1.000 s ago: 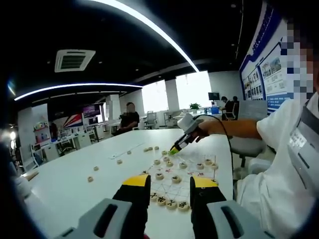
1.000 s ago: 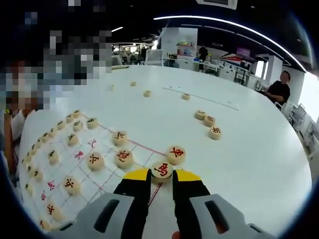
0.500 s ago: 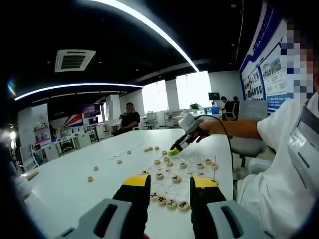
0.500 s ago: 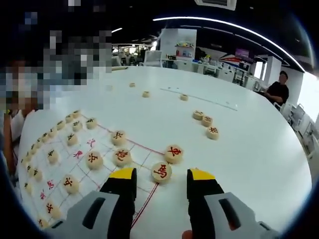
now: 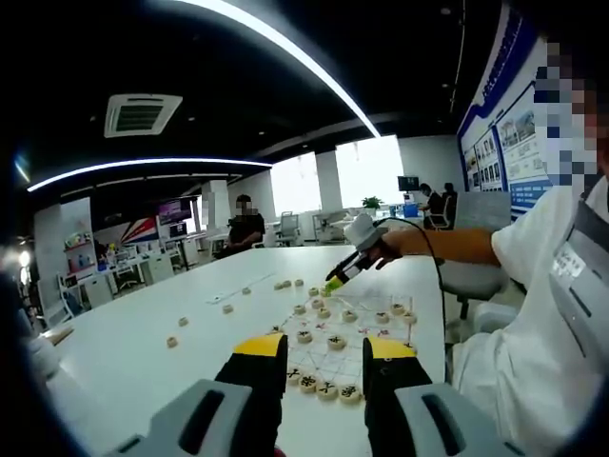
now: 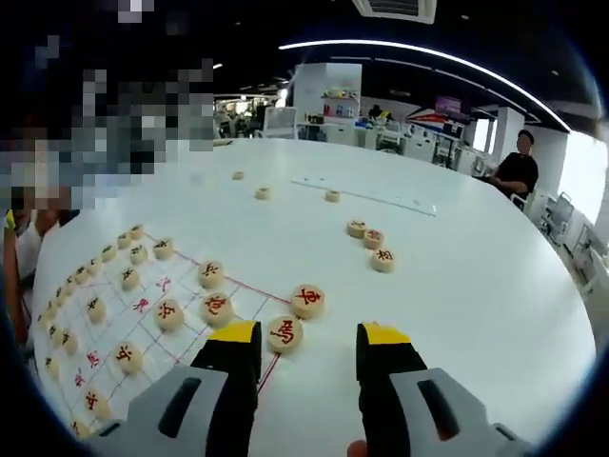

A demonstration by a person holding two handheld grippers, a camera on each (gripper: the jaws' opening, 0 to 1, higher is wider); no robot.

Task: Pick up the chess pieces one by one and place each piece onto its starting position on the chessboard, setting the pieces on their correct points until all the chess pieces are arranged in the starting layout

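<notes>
**Over the white table, both grippers hang with nothing in them**

Closest in the right gripper view, the right gripper [image 6: 306, 338] has its two yellow-tipped jaws spread wide apart, holding nothing. Just past the tips, nearer the left jaw, a round piece with a red mark [image 6: 284, 333] lies flat at the corner of the chessboard [image 6: 112, 328]. A second red-marked piece [image 6: 307, 301] sits just beyond it, close but not touching. Two more red pieces lie to their left on the red grid lines. Farther left, a curved row of black-marked pieces [image 6: 103, 253] runs along the board's far edge (the marks are too small to read). Past the board, three loose pieces [image 6: 369, 240] sit together on the bare table [image 6: 476, 286]. A few more lie even farther off, near a long clear strip [image 6: 366, 196].

Nearest in the left gripper view, the left gripper [image 5: 326, 349] also has its jaws spread, with nothing between them. Between and beyond its tips is the board with a near row of black-marked pieces. Farther on, the right gripper hangs above the board's far side, gripped by the person's hand [image 5: 383, 247]. Loose pieces dot the table to the left. Way back, a person in dark clothes [image 5: 246, 227] sits at another table.
</notes>
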